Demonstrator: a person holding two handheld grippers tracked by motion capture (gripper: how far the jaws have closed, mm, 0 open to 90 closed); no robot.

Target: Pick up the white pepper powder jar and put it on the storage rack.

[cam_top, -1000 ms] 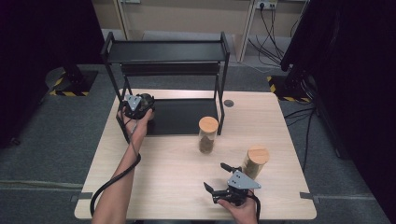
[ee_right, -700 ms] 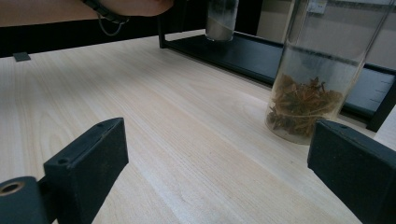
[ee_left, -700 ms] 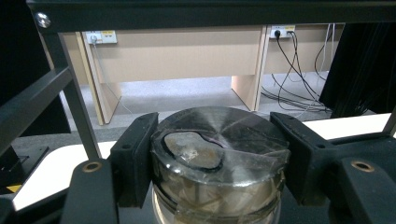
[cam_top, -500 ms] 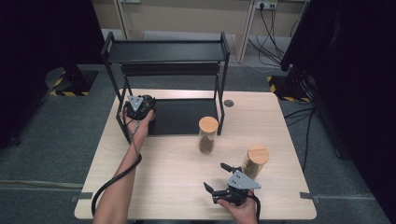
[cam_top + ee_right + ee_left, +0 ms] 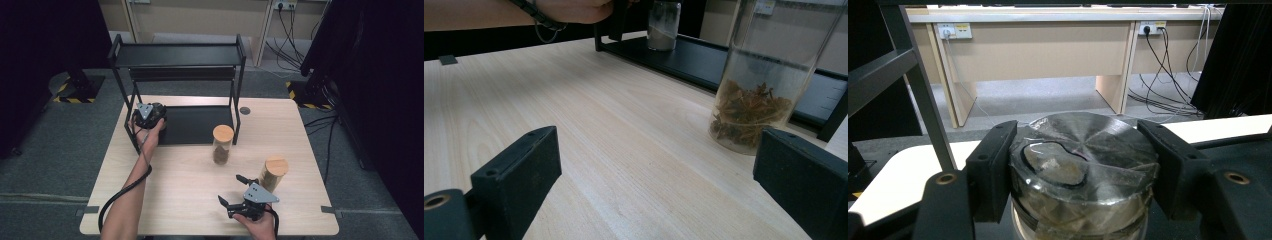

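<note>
Black rack (image 5: 176, 55), 2 cork-lidded jars (image 5: 222, 144)

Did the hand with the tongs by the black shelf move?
Yes. The left tongs slid a little right along the black shelf, away from its left leg.

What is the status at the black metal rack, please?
Left gripper shut on clear glass jar at rack's bottom shelf. Right gripper open, empty. Nothing in the way.

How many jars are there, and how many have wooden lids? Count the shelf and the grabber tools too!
Jars with wooden lids: 2
Jars wrapped in clear film, no wooden lid: 1
Black shelf racks: 1
Grippers: 2
Total: 6
</note>
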